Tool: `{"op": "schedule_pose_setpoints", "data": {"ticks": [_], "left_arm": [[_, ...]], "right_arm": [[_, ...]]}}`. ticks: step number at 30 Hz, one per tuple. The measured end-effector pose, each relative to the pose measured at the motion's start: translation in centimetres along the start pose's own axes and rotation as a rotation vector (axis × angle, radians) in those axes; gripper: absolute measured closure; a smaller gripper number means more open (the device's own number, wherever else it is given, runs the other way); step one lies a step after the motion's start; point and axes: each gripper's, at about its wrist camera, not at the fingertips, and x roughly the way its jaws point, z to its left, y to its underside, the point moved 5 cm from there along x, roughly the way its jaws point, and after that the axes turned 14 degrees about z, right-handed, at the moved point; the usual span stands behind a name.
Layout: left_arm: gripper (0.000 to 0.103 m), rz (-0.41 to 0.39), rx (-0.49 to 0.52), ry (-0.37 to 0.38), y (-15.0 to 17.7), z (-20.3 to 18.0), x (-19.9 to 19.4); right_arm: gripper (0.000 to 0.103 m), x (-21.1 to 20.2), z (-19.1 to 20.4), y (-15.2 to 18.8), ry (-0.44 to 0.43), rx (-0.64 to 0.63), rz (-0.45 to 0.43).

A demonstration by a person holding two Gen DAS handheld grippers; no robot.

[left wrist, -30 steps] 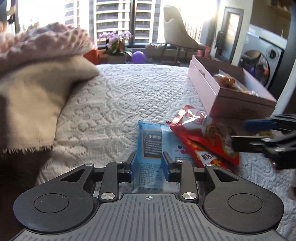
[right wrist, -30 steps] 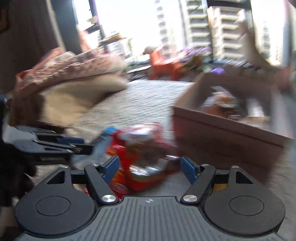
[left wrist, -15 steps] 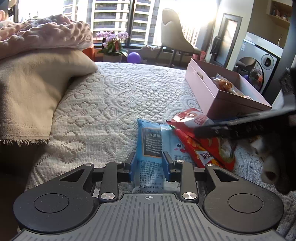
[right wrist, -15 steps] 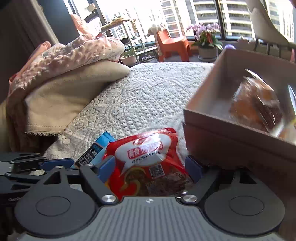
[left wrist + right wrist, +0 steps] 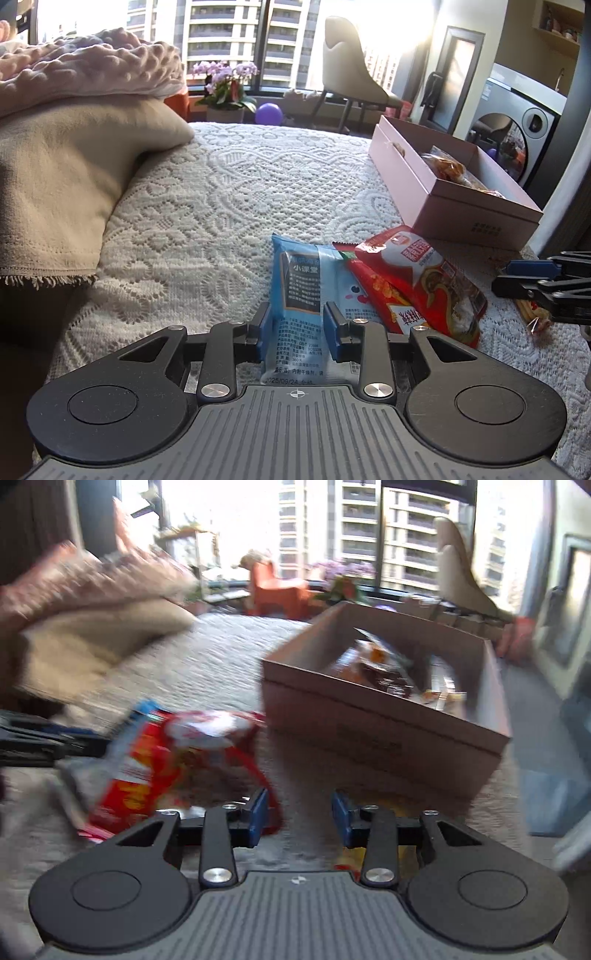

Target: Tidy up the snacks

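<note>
The left tongs (image 5: 297, 326) are pinching the blue packet (image 5: 301, 291) lying on the bed (image 5: 221, 206) — lifting could be dragging the overlapping red bag (image 5: 417, 280) along — while the right tongs (image 5: 298, 818) are hanging open, empty.

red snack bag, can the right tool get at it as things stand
Probably yes. The red bag lies on top of the pile, uncovered, just left of the right tool, whose jaws are open and empty. The box sits behind, not between.

snack packets (image 5: 369, 280) on bedspread (image 5: 229, 206) | box (image 5: 450, 192) behind, right | pillow (image 5: 62, 173) left
</note>
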Motion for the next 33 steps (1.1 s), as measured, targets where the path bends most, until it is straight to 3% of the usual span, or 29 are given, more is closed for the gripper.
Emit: {"op": "schedule_pose_setpoints", "data": {"ticks": [1, 3, 5, 8, 10, 11, 15, 18, 24, 27, 29, 32, 33], "left_arm": [[0.069, 0.0, 0.0, -0.002, 0.0, -0.1, 0.0], [0.068, 0.003, 0.002, -0.003, 0.0, -0.1, 0.0], [0.068, 0.007, 0.005, -0.001, 0.1, -0.2, -0.1], [0.068, 0.012, -0.004, 0.023, 0.2, -0.2, -0.5], [0.068, 0.004, -0.014, 0.052, 0.2, -0.1, -1.0], [0.069, -0.001, -0.024, 0.067, 0.2, 0.0, -1.2], [0.069, -0.019, -0.052, 0.091, -0.1, 0.1, -1.5], [0.069, -0.004, -0.013, 0.106, 0.2, -0.9, -1.5], [0.069, 0.016, 0.051, 0.137, 0.1, -3.2, -1.0], [0.069, 0.039, 0.082, 0.125, -0.4, -4.6, 0.1], [0.069, 0.045, 0.118, 0.09, -0.6, -5.7, 0.8], [0.068, 0.042, 0.165, 0.026, -0.7, -6.7, 1.1], [0.068, 0.042, 0.173, 0.017, -0.7, -6.8, 1.1]], "right_arm": [[0.047, -0.2, 0.2, -0.2, -0.052, 0.0, -0.004], [0.035, -0.2, 0.9, -0.8, -0.13, -0.021, -0.023], [0.034, 0.7, 2.0, -1.8, -0.162, -0.062, -0.023], [0.034, 3.8, 2.7, -3.5, -0.14, -0.035, 0.04], [0.022, 5.7, 2.9, -4.3, -0.204, 0.042, 0.101], [0.021, 5.8, 3.0, -4.5, -0.221, 0.07, 0.086], [0.017, 6.0, 4.4, -4.4, -0.171, -0.023, 0.102], [0.019, 5.8, 4.9, -3.9, -0.136, -0.067, 0.093], [0.047, 3.2, 2.7, -2.3, -0.066, -0.008, 0.052], [0.054, 2.4, 1.1, -0.8, 0.056, 0.013, 0.056], [0.054, 2.0, 0.3, 0.0, 0.084, 0.017, 0.048], [0.049, 1.3, -0.4, 0.3, -0.02, 0.069, 0.028], [0.041, 1.0, -0.3, 0.2, -0.05, 0.069, 0.017]]}}
